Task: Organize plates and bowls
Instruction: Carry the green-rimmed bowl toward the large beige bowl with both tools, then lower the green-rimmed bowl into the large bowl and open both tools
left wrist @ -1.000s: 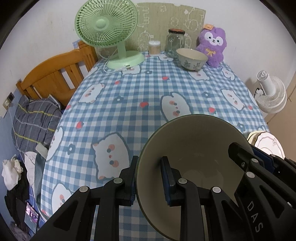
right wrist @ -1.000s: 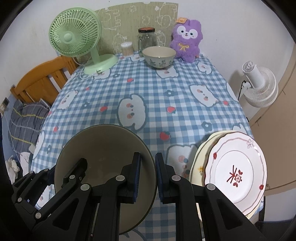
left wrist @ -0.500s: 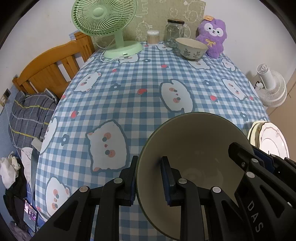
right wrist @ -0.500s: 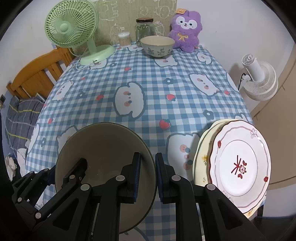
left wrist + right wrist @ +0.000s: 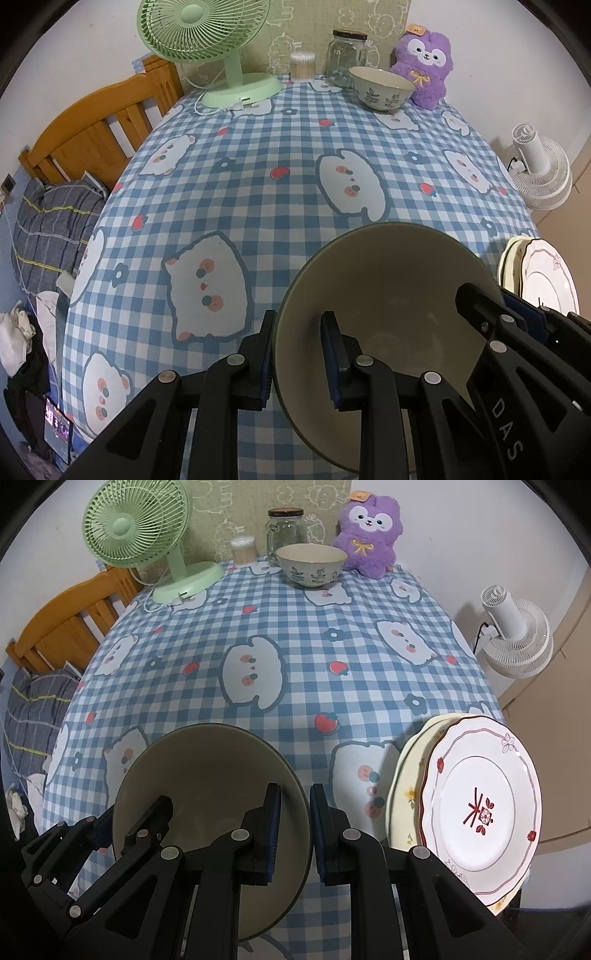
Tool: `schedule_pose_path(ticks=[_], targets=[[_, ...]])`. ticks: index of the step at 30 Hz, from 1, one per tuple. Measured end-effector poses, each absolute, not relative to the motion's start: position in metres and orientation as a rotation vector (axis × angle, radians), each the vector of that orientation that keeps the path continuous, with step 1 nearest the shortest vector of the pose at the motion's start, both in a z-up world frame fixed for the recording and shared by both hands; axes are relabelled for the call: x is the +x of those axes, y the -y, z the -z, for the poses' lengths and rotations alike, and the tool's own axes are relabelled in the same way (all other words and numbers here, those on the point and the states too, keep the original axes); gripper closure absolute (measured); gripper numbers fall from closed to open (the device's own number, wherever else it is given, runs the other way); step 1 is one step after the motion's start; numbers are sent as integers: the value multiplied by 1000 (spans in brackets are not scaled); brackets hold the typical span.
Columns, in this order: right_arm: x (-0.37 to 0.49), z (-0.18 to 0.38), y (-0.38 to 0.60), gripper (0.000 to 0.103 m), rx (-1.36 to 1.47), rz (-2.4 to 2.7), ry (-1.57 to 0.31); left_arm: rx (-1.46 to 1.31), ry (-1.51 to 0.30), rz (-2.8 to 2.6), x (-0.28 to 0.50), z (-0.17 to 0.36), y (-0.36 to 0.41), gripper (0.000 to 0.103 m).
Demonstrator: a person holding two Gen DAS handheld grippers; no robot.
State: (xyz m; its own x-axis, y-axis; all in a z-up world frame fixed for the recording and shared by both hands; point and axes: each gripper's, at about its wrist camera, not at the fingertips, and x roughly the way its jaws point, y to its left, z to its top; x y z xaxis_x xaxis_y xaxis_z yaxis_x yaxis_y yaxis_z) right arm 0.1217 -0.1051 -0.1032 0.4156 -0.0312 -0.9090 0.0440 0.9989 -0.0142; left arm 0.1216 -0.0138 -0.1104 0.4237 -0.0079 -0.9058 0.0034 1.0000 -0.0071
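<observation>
- Covering the counter (image 5: 295,635) is a blue-and-white checked cloth printed with white cat faces, small flowers and red strawberries.
- At the far edge, toward 12 o'clock in the right wrist view, stand a green desk fan (image 5: 136,524), a tub of cotton swabs (image 5: 243,548), a lidded glass jar (image 5: 286,526) and a purple plush toy (image 5: 371,528).
- A leaf-patterned bowl (image 5: 312,566) sits upright just in front of the jar, beside the plush toy.
- Off the counter at 9 o'clock, a wooden bed frame (image 5: 88,129) shows with striped grey bedding (image 5: 48,221) below it; at 3 o'clock a white fan (image 5: 517,638) stands by the pale wall.
- A stack of plates (image 5: 484,805) lies at the near right edge of the counter, at about 4 o'clock, with a white plate bearing a red flower motif on top and a cream one under it.
- A large olive-rimmed bowl (image 5: 388,295) with a pale inside hangs tilted above the near part of the counter, to the left of the plates.
- The left hand-held gripper (image 5: 297,354) points steeply down and is clamped on the bowl's left rim, one pad outside the wall and one inside.
- The right hand-held gripper (image 5: 293,830) points down likewise and is clamped on the opposite rim, the wall caught between its blue pads.
- Each view shows the other tool's black frame at the bowl's far side.
</observation>
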Motion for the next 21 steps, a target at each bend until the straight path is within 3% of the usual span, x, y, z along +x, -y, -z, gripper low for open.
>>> schedule_pose_path(ticks=[11,21], targets=[[122,103,105,84,9,45,-1143,-8,-1129,10,124,112,14,82],[120,102,107,83,12,26,-1150,-14,-1132,20,121,112,16,66]])
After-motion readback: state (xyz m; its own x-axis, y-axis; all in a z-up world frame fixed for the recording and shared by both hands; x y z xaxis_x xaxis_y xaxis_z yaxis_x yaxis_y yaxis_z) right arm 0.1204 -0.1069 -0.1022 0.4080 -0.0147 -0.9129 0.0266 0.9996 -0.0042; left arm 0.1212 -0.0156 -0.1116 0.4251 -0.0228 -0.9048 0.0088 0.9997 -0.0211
